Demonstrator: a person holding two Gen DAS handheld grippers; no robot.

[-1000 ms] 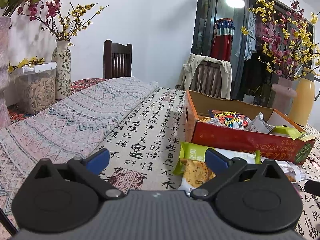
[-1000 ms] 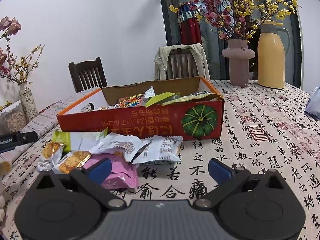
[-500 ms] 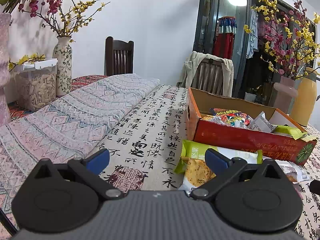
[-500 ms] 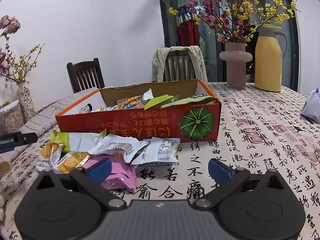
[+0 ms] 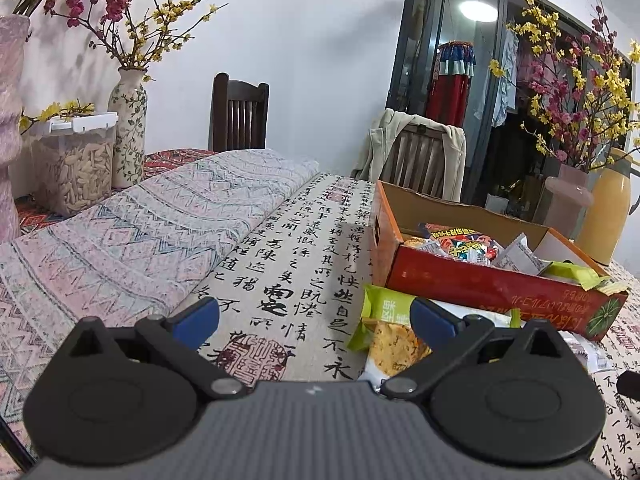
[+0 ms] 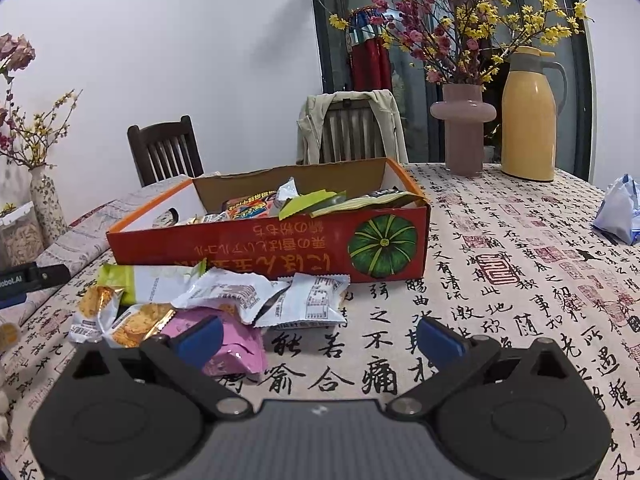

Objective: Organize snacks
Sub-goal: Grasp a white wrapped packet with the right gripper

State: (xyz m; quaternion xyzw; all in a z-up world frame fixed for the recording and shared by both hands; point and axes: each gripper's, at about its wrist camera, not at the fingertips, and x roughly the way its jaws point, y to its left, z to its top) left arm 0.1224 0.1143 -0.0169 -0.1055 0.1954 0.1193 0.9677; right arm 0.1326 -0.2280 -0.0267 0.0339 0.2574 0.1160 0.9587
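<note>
While several wrappers already fill the red cardboard pumpkin-printed box (image 6: 272, 246), roughly half done: loose foil snack packets (image 6: 224, 300) heaped before it, left gripper (image 5: 314, 316) and right gripper (image 6: 320, 334) spread, empty.

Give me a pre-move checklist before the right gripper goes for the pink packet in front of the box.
1. Right gripper open and empty: ok, jaws spread wide with nothing between them.
2. Pink packet reachable: ok, it lies on the tablecloth just past the gripper's left finger.
3. Packet free of the pile: not ok, a white packet overlaps its far edge.
4. Room in the red box: cannot tell, wrappers already reach the rim at the right end.
5. Left gripper out of the way: ok, open and empty, off to the left of the pile.
</note>
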